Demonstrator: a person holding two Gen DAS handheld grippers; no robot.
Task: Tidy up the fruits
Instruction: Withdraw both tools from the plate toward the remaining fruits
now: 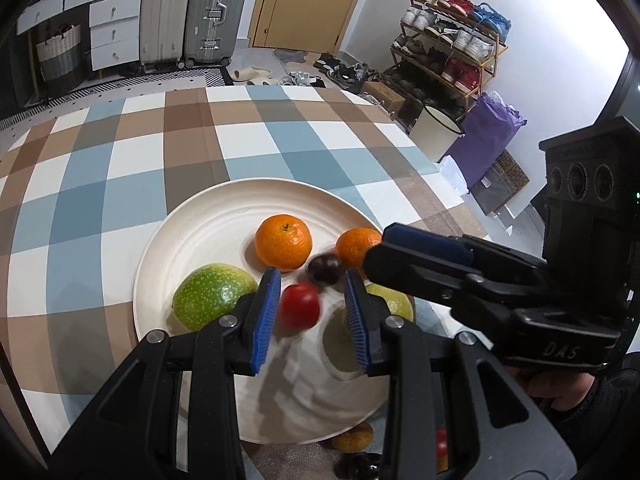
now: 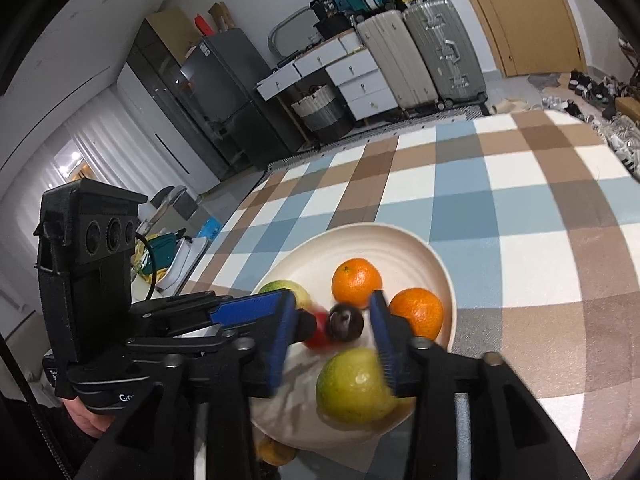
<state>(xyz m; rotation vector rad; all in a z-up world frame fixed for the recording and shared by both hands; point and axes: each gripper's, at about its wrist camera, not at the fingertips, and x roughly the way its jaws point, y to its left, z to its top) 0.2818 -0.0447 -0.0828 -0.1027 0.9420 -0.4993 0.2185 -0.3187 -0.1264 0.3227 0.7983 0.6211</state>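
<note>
A cream plate (image 1: 200,240) on the checked cloth holds two oranges (image 1: 283,242) (image 1: 356,246), two green fruits (image 1: 212,296) (image 1: 394,300), a small red fruit (image 1: 300,306) and a dark plum (image 1: 325,268). My left gripper (image 1: 312,278) hangs over the plate's near half, open. The blurred red fruit lies below its gap, smaller than the gap. My right gripper (image 2: 334,320) comes in from the right, open. The blurred plum (image 2: 346,322) sits between its fingertips with space on both sides. The red fruit (image 2: 318,334) shows just behind the left gripper (image 2: 300,316).
By the plate's near rim lie more fruits: an orange one (image 1: 352,438), a dark one (image 1: 358,466) and a red one (image 1: 442,444). The checked tablecloth (image 1: 120,160) stretches far and left of the plate. The table's right edge (image 1: 436,184) is close.
</note>
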